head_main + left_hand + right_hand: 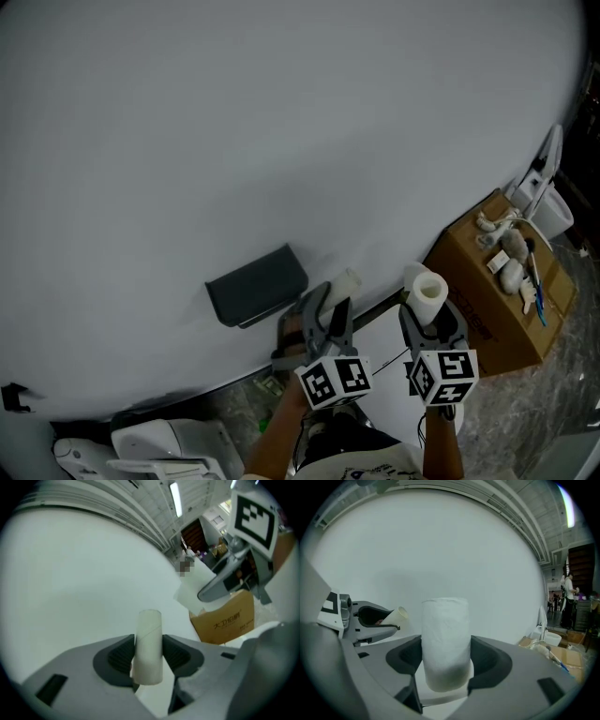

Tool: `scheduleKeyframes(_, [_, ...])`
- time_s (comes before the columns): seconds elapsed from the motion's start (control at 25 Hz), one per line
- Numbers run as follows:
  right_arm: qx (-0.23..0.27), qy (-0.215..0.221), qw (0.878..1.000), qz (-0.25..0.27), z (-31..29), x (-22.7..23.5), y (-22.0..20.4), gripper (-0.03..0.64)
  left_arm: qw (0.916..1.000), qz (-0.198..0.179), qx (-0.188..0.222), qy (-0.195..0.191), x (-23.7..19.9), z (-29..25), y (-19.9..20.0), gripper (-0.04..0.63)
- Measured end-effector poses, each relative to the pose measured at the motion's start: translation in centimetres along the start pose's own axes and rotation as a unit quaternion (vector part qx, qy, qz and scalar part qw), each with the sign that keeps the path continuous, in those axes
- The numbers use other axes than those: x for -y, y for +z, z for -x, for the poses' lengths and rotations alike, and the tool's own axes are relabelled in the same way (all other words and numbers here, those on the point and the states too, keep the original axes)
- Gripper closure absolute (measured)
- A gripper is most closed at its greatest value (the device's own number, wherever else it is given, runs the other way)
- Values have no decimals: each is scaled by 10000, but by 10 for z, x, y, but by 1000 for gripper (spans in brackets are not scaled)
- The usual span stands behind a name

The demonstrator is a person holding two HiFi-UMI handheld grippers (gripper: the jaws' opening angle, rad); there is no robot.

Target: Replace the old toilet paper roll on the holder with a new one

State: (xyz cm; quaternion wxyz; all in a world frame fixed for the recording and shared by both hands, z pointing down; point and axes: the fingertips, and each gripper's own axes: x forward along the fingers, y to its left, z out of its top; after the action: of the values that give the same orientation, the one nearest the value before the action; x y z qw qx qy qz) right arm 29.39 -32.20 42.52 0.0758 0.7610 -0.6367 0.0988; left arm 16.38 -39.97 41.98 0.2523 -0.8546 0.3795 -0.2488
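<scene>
The dark grey paper holder is fixed to the white wall, to the left of both grippers. My left gripper is shut on an empty cardboard tube, which stands upright between the pads in the left gripper view. My right gripper is shut on a full white toilet paper roll, held upright between its pads. In the right gripper view the left gripper shows at the left with the tube sticking out. Both grippers hang apart from the holder.
A brown cardboard box with small items and a blue-handled tool on top stands to the right against the wall. A white toilet is at the lower left. Another white fixture stands beyond the box.
</scene>
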Motion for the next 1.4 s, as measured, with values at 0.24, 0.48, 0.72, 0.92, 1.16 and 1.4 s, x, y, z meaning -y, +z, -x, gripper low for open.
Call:
scheduleKeyframes(0.24, [75, 145, 9999, -43, 3, -19, 4, 310, 9789, 1710, 1106, -169, -25, 35, 20, 407])
scheduleKeyframes(0.48, [163, 283, 9993, -205, 4, -38, 8, 310, 9463, 2721, 1746, 49, -52, 67, 20, 407])
scheduleKeyframes(0.72, [168, 509, 9980, -347, 6, -62, 8, 310, 9275, 3277, 1767, 319, -71, 90, 1, 407])
scheduleKeyframes(0.92, [145, 630, 9975, -277, 4, -76, 8, 310, 9247, 3358, 1749, 408, -82, 100, -6, 407])
scheduleKeyframes(1.16, [46, 687, 9974, 223, -1, -85, 3, 310, 9253, 3316, 1742, 586, -91, 113, -8, 408])
scheduleKeyframes(1.4, [-40, 430, 9879, 1491, -16, -90, -1, 310, 9238, 3370, 1639, 781, -105, 133, -21, 408])
